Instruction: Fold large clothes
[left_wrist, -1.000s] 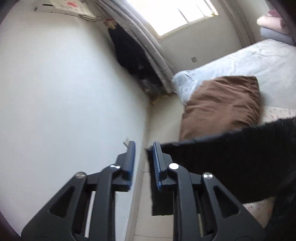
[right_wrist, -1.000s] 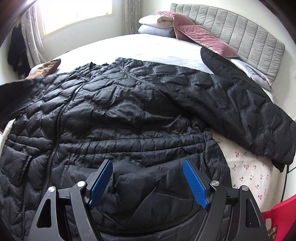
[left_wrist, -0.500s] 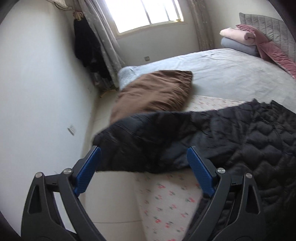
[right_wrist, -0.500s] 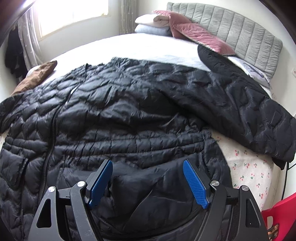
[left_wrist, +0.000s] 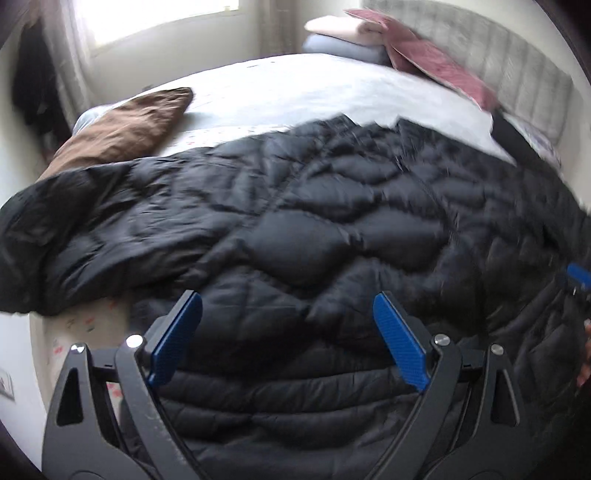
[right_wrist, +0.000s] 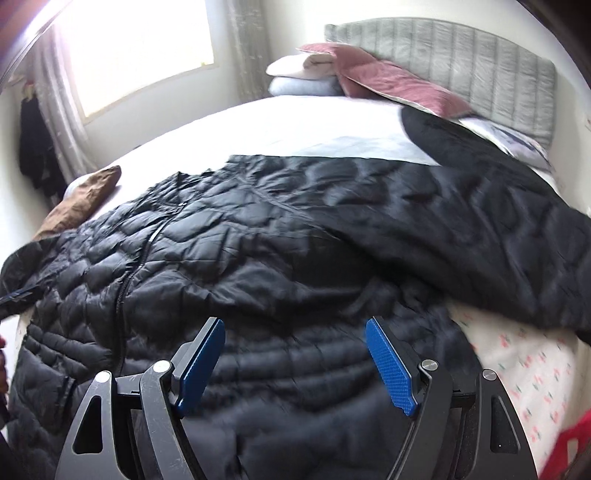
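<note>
Flat on bed (right_wrist: 295, 122) — black quilted jacket (right_wrist: 258, 236), zipped; left tool (left_wrist: 288, 332), right tool (right_wrist: 295, 354) agape.

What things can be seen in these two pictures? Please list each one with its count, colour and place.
Puffer jacket: one, black, spread front up across the bed, zipper closed, sleeves out to both sides.
Bed: one, white sheet, floral print at the near edge.
Brown cushion: one, brown, at the bed's far left corner.
Folded bedding: a small stack, cream on pale blue, by the headboard.
Pink quilt: one, dusty pink, against the headboard.
Headboard: one, grey, padded.
Window: one, bright, with a pale curtain.
Dark clothing: black, hanging by the window.
Left claw: one, black with blue pads, open above the jacket's hem.
Right claw: one, same colours, open above the hem.
</note>
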